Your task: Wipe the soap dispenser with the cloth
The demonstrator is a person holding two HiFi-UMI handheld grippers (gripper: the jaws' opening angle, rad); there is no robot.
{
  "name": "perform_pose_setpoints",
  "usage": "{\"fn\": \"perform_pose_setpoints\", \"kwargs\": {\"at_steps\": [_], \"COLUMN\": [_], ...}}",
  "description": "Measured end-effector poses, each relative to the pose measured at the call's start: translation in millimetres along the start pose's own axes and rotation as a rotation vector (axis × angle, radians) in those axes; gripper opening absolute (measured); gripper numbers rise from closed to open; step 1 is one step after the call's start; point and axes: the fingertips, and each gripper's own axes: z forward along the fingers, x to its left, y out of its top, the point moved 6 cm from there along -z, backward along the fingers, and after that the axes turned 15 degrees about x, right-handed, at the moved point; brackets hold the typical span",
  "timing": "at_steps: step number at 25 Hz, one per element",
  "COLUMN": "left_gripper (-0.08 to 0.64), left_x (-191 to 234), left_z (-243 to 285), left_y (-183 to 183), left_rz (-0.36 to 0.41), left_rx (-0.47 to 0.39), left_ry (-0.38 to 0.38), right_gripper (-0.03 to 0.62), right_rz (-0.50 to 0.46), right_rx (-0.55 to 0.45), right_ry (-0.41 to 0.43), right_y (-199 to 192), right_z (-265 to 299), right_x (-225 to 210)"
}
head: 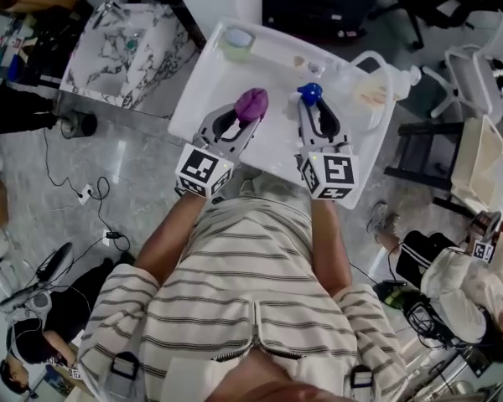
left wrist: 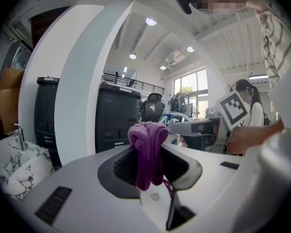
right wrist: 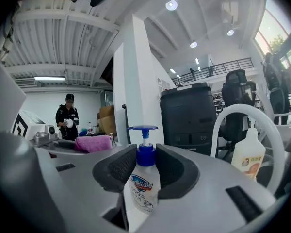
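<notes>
Steadiness looks key: the right tongs (head: 313, 109), pinched partway shut on the neck of the soap dispenser (right wrist: 144, 181) over the white surface (head: 203, 99), should hold it upright while the left tongs (head: 245, 117), clamped on the bunched purple cloth (left wrist: 148, 142), rub its body.

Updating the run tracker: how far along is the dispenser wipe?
Done: both items are picked up. The left gripper is shut on the purple cloth, the right gripper on the soap dispenser. In hand: both are held over the white table, side by side and apart. Left: the wipe itself; the cloth does not yet touch the dispenser.
</notes>
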Motion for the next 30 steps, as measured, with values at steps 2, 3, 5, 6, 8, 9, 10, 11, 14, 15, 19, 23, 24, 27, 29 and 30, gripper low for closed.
{"fn": "perform_pose_setpoints", "kwargs": {"at_steps": [2, 3, 5, 6, 8, 9, 10, 11, 14, 15, 19, 23, 24, 27, 29, 30], "left_gripper": [0.115, 0.115, 0.115, 0.115, 0.115, 0.115, 0.115, 0.115, 0.115, 0.115, 0.115, 0.115, 0.115, 0.117, 0.117, 0.117], "left_x": [4.9, 6.8, 10.3, 12.1, 16.2, 18.5, 21.0, 23.6, 30.0, 31.1, 35.3, 41.4, 43.0, 46.5, 47.7, 48.2], "left_z": [4.1, 6.2, 11.6, 14.4, 18.1, 18.9, 19.6, 20.7, 26.8, 28.9, 31.9, 34.5, 34.9, 35.0, 34.9, 35.0], "left_y": [-1.2, -1.8, -2.8, -3.0, -4.1, -5.3, -6.8, -8.2, -12.2, -13.6, -18.6, -24.4, -25.4, -28.9, -31.6, -32.8], "left_rz": [-0.013, -0.019, -0.028, -0.035, -0.054, -0.064, -0.074, -0.082, -0.104, -0.114, -0.133, -0.146, -0.15, -0.167, -0.184, -0.191], "left_rx": [0.01, 0.016, 0.026, 0.031, 0.038, 0.043, 0.049, 0.055, 0.069, 0.072, 0.089, 0.107, 0.108, 0.109, 0.109, 0.108], "left_ry": [0.019, 0.027, 0.041, 0.047, 0.062, 0.071, 0.079, 0.084, 0.084, 0.081, 0.091, 0.098, 0.1, 0.096, 0.088, 0.085], "right_gripper": [0.134, 0.135, 0.135, 0.135, 0.135, 0.134, 0.135, 0.135, 0.134, 0.135, 0.135, 0.135, 0.135, 0.135, 0.133, 0.133], "right_rz": [0.007, 0.012, 0.02, 0.021, 0.023, 0.025, 0.025, 0.025, 0.02, 0.018, 0.015, 0.015, 0.015, 0.013, 0.015, 0.01], "right_rx": [0.009, 0.013, 0.019, 0.023, 0.034, 0.041, 0.046, 0.05, 0.067, 0.076, 0.115, 0.141, 0.145, 0.163, 0.173, 0.172], "right_ry": [-0.005, -0.007, -0.011, -0.013, -0.013, -0.014, -0.017, -0.024, -0.051, -0.058, -0.077, -0.103, -0.106, -0.116, -0.125, -0.128], "right_y": [-1.1, -2.3, -5.2, -6.6, -9.2, -10.5, -11.6, -12.4, -15.1, -16.8, -26.7, -34.6, -36.1, -41.2, -44.2, -45.0], "right_z": [16.7, 25.6, 43.7, 53.0, 71.9, 81.5, 91.1, 100.9, 129.5, 138.8, 175.0, 206.1, 213.7, 233.0, 241.6, 244.7], "right_x": [-5.0, -7.8, -15.3, -19.3, -25.9, -28.4, -30.8, -33.5, -44.4, -48.4, -61.0, -72.2, -74.4, -79.9, -83.2, -84.2]}}
